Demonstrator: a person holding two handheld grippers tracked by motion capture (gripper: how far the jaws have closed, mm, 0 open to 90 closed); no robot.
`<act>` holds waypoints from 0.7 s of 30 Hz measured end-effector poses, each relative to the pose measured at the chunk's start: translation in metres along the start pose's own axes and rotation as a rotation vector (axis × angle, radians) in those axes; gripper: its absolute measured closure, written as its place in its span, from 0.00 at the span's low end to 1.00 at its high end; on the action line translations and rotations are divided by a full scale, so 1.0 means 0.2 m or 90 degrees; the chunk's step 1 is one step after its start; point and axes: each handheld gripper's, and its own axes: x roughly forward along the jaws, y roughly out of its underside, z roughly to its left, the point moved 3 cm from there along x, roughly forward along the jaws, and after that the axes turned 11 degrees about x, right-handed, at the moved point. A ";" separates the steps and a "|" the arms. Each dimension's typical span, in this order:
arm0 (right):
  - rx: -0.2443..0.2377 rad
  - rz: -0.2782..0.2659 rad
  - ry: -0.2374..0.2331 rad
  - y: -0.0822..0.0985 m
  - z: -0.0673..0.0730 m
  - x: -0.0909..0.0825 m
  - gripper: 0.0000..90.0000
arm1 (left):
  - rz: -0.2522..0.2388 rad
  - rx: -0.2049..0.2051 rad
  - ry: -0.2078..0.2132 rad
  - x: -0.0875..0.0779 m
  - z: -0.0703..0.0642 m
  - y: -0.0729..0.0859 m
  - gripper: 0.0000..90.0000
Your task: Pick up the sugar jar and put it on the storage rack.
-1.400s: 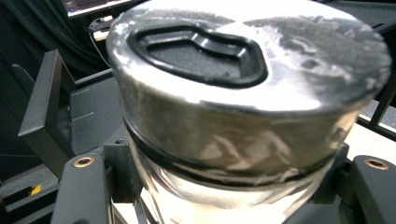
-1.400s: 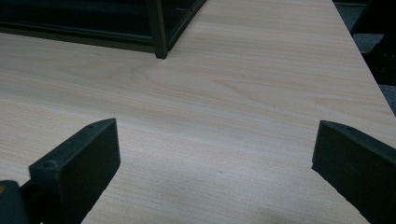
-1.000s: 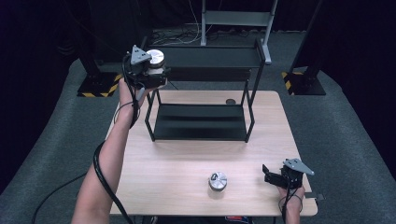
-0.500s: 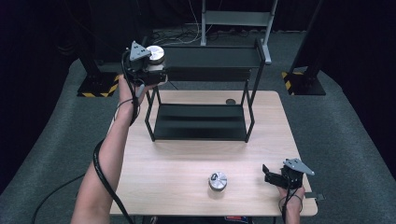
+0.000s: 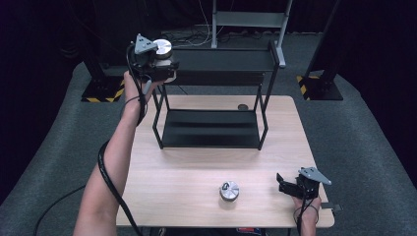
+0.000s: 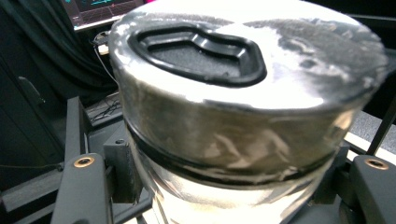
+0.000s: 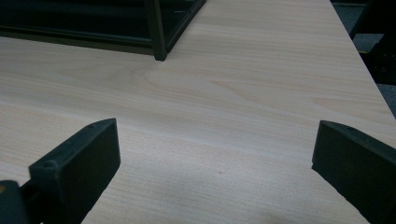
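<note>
My left gripper (image 5: 164, 64) is raised at the left end of the black rack's top shelf (image 5: 221, 60), shut on a silver can (image 5: 162, 47). In the left gripper view the can (image 6: 233, 107) stands upright between the jaws, its lid with a dark recessed tab facing up, and the shelf's black frame lies just beyond it. A second silver can (image 5: 229, 190) stands on the wooden table (image 5: 187, 167) near the front edge. My right gripper (image 5: 282, 184) rests low at the table's front right, to the right of that can, open with bare table between its jaws (image 7: 215, 158).
The black two-level rack (image 5: 211, 129) stands at the back middle of the table, one leg (image 7: 156, 32) ahead of my right gripper. A small dark round object (image 5: 242, 106) lies behind the rack's lower shelf. Dark floor, stands and cables surround the table.
My left gripper has carried the can a little higher and farther back by the top shelf's left end. The right gripper and the can on the table have stayed put.
</note>
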 end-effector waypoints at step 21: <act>0.003 0.001 -0.003 0.00 -0.01 0.00 0.00 | 0.005 -0.009 -0.001 0.10 0.02 -0.08 0.34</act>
